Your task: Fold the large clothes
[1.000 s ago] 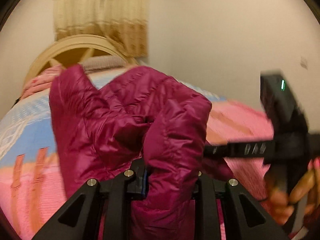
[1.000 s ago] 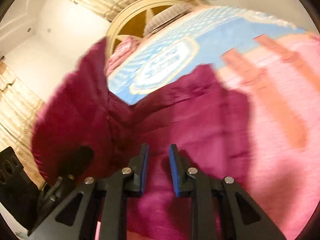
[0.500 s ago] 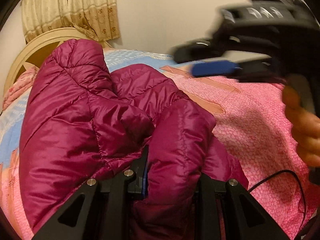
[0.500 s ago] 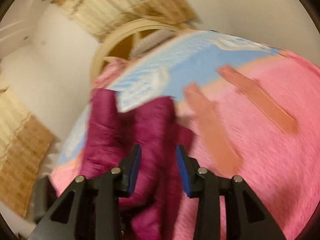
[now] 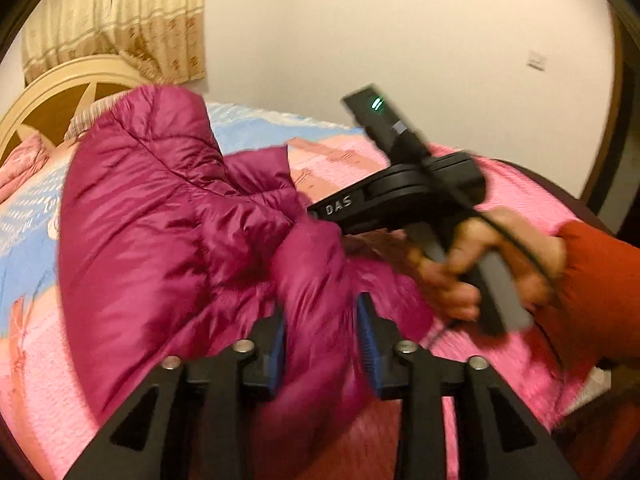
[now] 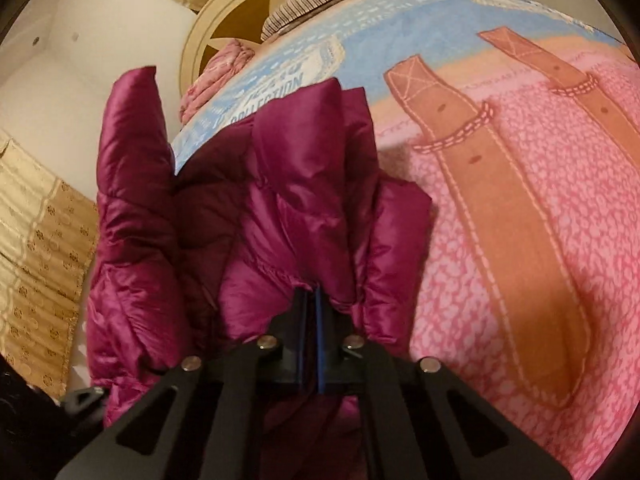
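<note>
A magenta quilted puffer jacket (image 5: 168, 240) is bunched up above the bed; it also fills the left and middle of the right wrist view (image 6: 280, 208). My left gripper (image 5: 322, 320) has its jaws parted with a thick fold of the jacket between them. My right gripper (image 6: 310, 300) is shut on a stitched edge of the jacket. In the left wrist view the right gripper's black body (image 5: 400, 196) and the hand holding it reach in from the right, its fingertips hidden behind the jacket.
The bed (image 6: 540, 200) has a pink, orange and blue blanket. A cream round headboard (image 5: 52, 92) and pillows (image 6: 312, 0) stand at the far end. Beige curtains (image 5: 116, 16) hang behind, with a plain white wall (image 5: 400, 40) to the right.
My right gripper went from open and off the jacket to shut on its edge. My left gripper's jaws have opened around the fold they clamped. The jacket has shifted left.
</note>
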A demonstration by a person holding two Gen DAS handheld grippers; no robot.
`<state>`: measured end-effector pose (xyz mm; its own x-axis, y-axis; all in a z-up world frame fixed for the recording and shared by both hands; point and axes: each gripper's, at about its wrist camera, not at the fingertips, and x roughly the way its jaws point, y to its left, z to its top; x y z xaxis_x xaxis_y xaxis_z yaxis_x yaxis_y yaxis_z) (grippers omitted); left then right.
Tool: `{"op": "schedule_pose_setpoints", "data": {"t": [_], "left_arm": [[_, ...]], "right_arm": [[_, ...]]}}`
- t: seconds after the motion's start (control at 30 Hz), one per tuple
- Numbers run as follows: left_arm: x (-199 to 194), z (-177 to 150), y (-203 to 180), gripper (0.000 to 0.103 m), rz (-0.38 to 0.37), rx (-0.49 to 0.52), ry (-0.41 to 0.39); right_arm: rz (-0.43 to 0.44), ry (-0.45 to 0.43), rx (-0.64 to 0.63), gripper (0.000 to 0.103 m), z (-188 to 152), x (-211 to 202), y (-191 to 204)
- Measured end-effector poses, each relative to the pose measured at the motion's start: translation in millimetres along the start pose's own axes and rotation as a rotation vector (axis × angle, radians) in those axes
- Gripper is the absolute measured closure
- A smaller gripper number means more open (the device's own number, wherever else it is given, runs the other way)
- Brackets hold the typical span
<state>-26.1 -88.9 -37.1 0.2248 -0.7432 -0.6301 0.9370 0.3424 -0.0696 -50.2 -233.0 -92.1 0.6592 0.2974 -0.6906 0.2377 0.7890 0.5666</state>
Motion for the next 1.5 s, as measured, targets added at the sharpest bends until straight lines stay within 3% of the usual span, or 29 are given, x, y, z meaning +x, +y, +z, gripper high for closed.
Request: {"op": "schedule_pose_setpoints", "data": {"t": [0.1, 0.2, 0.23, 0.27, 0.33, 0.43, 0.5, 0.6, 0.67, 0.87, 1.13, 1.23, 1.27, 1.3, 1.37, 1.47, 1.5], "left_arm": [[-35.3, -3.7, 14.9, 0.041, -0.031, -0.035, -0.067], [-62.3, -0.8, 53.7, 0.039, -0.018, -0.157, -0.171], [-71.6, -12.5, 50.4, 0.038, 0.003, -0.194, -0.192], [-72.4, -7.5, 72.1, 0.037, 0.055, -0.263, -0.212], [-56.9, 9.6, 116.7, 0.036, 0.190, -0.391, -0.200], [-29.5, 15.9, 154.5, 0.036, 0.304, -0.498, -0.176], [-6.1, 19.3, 180.4, 0.036, 0.300, -0.603, -0.170], [17.4, 23.9, 184.9, 0.036, 0.216, -0.672, -0.184], [29.0, 33.4, 172.8, 0.036, 0.194, -0.612, -0.161], [50.7, 50.8, 117.4, 0.036, 0.240, -0.334, -0.077], [77.8, 39.2, 80.7, 0.036, 0.284, -0.176, 0.019], [84.0, 37.1, 81.5, 0.036, 0.290, -0.155, 0.027], [83.5, 36.7, 79.0, 0.036, 0.295, -0.148, 0.029], [86.4, 38.2, 81.5, 0.036, 0.302, -0.142, 0.033], [87.3, 37.5, 76.8, 0.036, 0.320, -0.118, 0.039], [85.6, 35.8, 68.4, 0.036, 0.331, -0.092, 0.042], [85.6, 35.1, 67.8, 0.036, 0.337, -0.088, 0.045]], "right_arm": [[0.020, -0.006, 0.005, 0.102, -1.1, -2.4, -3.1], [0.038, -0.019, 0.016, 0.102, -3.7, -7.3, -8.6], [0.038, -0.020, 0.016, 0.102, -4.5, -7.7, -8.6], [0.032, -0.023, 0.011, 0.102, -4.8, -9.0, -7.3], [0.018, -0.026, -0.006, 0.102, -8.0, -9.4, -4.1], [0.005, -0.031, -0.014, 0.102, -10.3, -8.0, -6.0], [-0.001, -0.035, -0.014, 0.102, -9.8, -6.3, -1.6], [-0.006, -0.039, -0.016, 0.102, -11.8, -4.7, 2.9], [-0.007, -0.039, -0.014, 0.102, -11.8, -3.9, 2.4], [0.029, -0.032, 0.017, 0.102, -10.3, -2.5, -4.6], [0.086, -0.063, 0.108, 0.097, -10.5, -32.1, -21.4], [0.071, -0.100, 0.083, 0.079, -1.5, -59.6, -16.1], [0.062, -0.133, 0.060, 0.068, 6.1, -73.1, -11.1], [0.055, -0.155, 0.053, 0.049, 12.1, -80.2, -7.2], [0.056, -0.194, 0.035, 0.035, 25.3, -88.9, 1.6], [-0.004, -0.144, -0.013, 0.035, 45.3, -69.1, 15.1], [-0.055, -0.110, -0.020, 0.042, 50.4, -55.2, 16.7]]}}
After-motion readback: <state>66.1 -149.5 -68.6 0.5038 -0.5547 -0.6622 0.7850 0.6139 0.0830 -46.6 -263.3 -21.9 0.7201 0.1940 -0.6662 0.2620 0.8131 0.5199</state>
